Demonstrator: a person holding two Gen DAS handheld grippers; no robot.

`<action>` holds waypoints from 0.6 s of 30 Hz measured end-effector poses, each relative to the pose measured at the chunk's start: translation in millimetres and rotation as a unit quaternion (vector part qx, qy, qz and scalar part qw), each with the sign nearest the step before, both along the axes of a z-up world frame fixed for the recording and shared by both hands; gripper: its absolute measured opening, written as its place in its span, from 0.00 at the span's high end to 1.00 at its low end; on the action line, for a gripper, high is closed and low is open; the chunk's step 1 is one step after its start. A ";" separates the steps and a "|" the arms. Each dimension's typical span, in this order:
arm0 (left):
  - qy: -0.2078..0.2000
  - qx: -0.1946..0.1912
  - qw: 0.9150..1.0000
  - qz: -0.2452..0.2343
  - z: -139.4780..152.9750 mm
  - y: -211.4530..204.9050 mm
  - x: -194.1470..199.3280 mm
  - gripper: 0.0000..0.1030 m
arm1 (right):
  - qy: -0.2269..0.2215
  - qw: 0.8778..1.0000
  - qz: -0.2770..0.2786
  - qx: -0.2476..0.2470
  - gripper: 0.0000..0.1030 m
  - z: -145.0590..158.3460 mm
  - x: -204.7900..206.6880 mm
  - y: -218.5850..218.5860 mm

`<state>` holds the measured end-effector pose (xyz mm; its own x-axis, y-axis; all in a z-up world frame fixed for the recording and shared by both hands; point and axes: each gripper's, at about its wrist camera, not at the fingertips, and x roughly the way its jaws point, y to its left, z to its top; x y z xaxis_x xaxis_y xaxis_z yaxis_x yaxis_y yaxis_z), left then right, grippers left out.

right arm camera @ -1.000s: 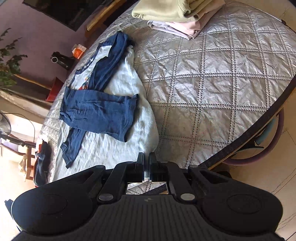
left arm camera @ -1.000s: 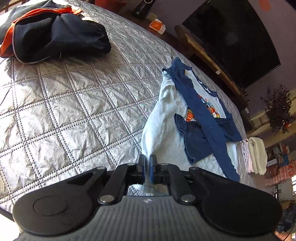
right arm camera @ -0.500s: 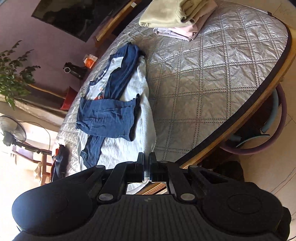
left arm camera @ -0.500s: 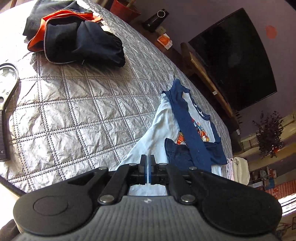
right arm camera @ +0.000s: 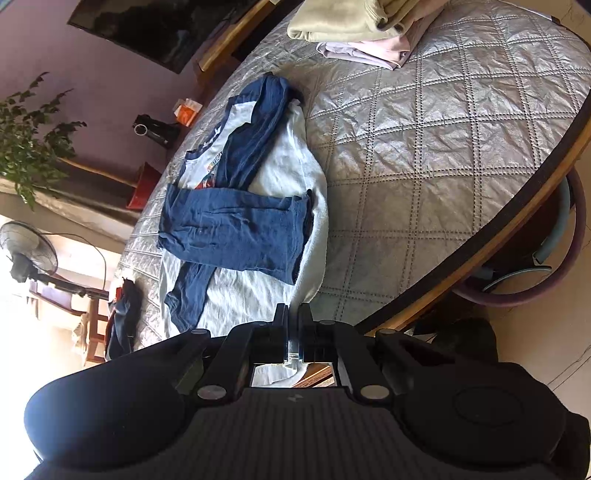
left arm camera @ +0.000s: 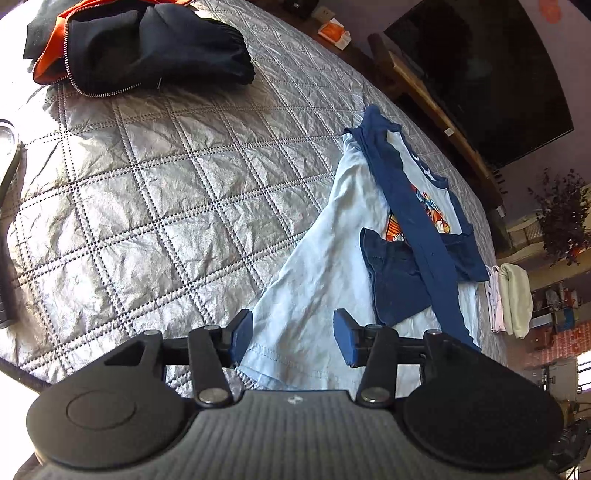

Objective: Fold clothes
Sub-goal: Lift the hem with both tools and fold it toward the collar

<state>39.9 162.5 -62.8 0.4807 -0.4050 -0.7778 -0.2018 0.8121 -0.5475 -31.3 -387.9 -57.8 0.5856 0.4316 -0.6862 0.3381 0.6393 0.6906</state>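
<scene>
With the left gripper (left arm camera: 293, 341) opening off the pale-blue, navy-sleeved shirt (left arm camera: 325, 266) hem while the right gripper (right arm camera: 292, 332) apparently pinches its corner, the hem may skew.

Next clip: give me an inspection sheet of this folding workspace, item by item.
Surface: round table under a silver quilted cover.
Job's things: light-blue shirt with navy sleeves folded across it, hem at the near edge; folded stack at the far side.
Clutter: dark jacket with orange lining, unfolded, on the table.
Grippers: left hand-held gripper opening, hem below its pads, not pinched; right hand-held gripper shut on the shirt's hem.
Cables: nothing seen.
Surroundings: dark TV, potted plant, standing fan.
</scene>
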 end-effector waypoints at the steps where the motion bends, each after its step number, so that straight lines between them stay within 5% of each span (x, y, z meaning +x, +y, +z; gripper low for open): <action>1: 0.007 0.003 1.000 0.004 -1.7 0.5 1.0 0.39 | -0.001 1.000 -0.001 0.002 0.94 -0.4 0.1 -0.8; 9: 0.040 -0.005 0.999 0.000 -14.5 -7.8 8.1 0.33 | -0.004 1.000 -0.003 0.012 0.94 -2.1 3.5 -1.5; 18: 0.037 0.032 0.999 -0.003 -15.1 -26.0 7.7 0.23 | -0.001 1.000 -0.003 0.018 0.94 -3.4 6.7 -1.0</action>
<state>47.6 136.6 -77.9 0.4184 -0.3557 -0.8357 -0.2350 0.8464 -0.4779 -24.6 -388.9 -61.2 0.5905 0.4516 -0.6689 0.3402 0.6123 0.7137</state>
